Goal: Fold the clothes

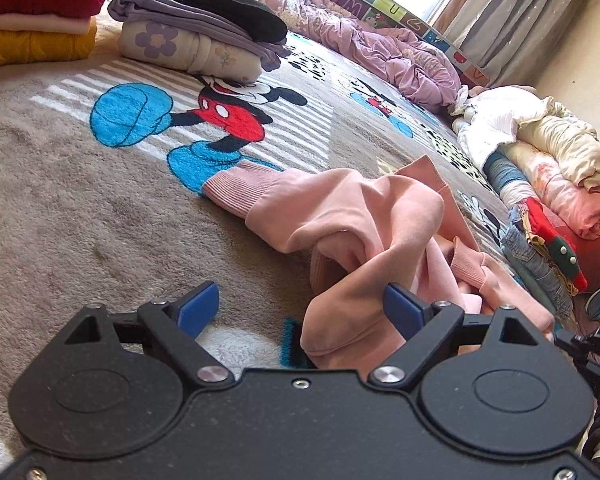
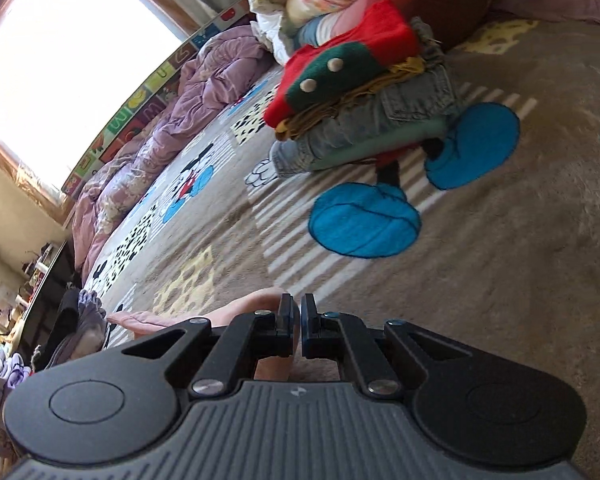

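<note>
A pink sweatshirt (image 1: 340,208) lies crumpled on the grey cartoon-print blanket (image 1: 80,208), one ribbed cuff stretched out to the left. My left gripper (image 1: 300,300) stands open just over its near edge. A bulge of pink cloth sits inside the jaws against the right blue pad (image 1: 404,312), while the left pad (image 1: 198,308) is apart from it. In the right wrist view my right gripper (image 2: 300,314) is shut on a fold of the pink sweatshirt (image 2: 236,312), which shows behind and under the fingers. That view is rolled sideways.
Folded stacks stand at the back left: red and yellow knits (image 1: 36,4), and purple and black clothes (image 1: 188,28). A lilac quilt (image 1: 380,48) lines the far edge. A loose pile (image 1: 540,152) and a folded stack with jeans (image 2: 364,100) lie on the right.
</note>
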Motion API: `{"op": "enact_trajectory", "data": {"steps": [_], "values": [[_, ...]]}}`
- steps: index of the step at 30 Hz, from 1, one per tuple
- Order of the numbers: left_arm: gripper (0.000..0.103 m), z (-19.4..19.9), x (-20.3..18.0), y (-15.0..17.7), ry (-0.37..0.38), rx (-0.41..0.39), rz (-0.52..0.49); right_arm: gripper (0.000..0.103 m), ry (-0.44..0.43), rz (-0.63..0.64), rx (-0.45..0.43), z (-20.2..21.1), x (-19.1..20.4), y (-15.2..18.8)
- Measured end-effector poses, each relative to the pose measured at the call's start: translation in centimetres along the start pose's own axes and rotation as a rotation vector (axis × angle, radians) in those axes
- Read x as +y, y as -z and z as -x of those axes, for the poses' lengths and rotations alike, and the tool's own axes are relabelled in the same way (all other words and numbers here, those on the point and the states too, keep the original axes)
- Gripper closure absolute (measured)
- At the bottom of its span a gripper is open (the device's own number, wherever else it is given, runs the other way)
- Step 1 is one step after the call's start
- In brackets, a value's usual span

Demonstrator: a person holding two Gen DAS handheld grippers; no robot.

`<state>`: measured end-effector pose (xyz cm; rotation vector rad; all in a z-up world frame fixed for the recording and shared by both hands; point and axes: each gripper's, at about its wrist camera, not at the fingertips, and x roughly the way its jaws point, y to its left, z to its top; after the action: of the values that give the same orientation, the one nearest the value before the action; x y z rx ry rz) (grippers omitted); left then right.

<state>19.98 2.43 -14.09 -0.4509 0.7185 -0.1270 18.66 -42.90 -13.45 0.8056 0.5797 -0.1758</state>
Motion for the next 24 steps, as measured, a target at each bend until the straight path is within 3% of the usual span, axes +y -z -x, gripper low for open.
{"op": "enact_trajectory", "data": {"steps": [6, 12, 14, 16, 24], "values": [[0.013, 0.0, 0.1, 0.0, -0.007, -0.004, -0.002, 0.097, 0.069, -0.050, 0.021, 0.2, -3.5, 1.3], [0.013, 0.4, 0.6, -0.3, -0.009, -0.011, 0.023, 0.092, 0.051, -0.081, 0.016, 1.1, -4.7, 2.0], [0.013, 0.9, 0.9, -0.5, -0.003, -0.028, 0.044, 0.083, 0.031, -0.105, 0.019, 1.4, -4.7, 2.0], [0.013, 1.4, 1.2, -0.7, 0.004, -0.047, 0.063, 0.054, 0.016, -0.117, 0.015, 1.7, -4.6, 2.3], [0.012, 2.4, 1.9, -1.2, 0.039, -0.106, 0.149, 0.044, -0.081, -0.052, 0.052, 3.4, -4.0, 4.7]]}}
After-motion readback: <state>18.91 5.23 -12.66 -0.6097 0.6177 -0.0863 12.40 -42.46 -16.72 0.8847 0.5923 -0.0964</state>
